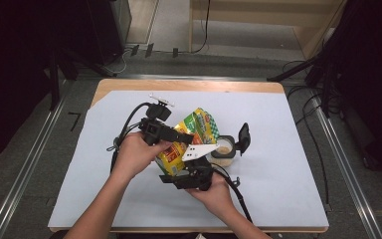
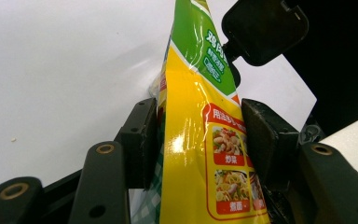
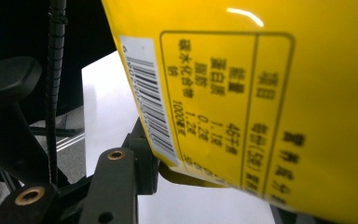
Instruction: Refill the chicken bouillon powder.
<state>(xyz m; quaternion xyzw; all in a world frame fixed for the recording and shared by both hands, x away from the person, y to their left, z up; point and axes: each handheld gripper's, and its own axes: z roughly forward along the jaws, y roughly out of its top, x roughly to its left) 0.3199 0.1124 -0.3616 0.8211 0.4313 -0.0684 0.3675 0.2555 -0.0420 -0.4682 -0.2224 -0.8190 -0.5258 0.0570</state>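
We've got the yellow-green seasoning bag [image 1: 186,142] held above the tabletop [image 1: 278,149], tilted over the open jar [image 1: 224,152]. Left gripper [image 1: 179,135] jaws pinch its upper part; right gripper [image 1: 181,174] jaws clamp its lower end.

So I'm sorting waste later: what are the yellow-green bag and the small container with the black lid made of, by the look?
The bag looks like glossy printed plastic film: it creases and throws sharp highlights. The small container seems a clear plastic tub, its contents showing pale; its flipped-open black lid looks like matte moulded plastic. None of this is certain from looks alone.
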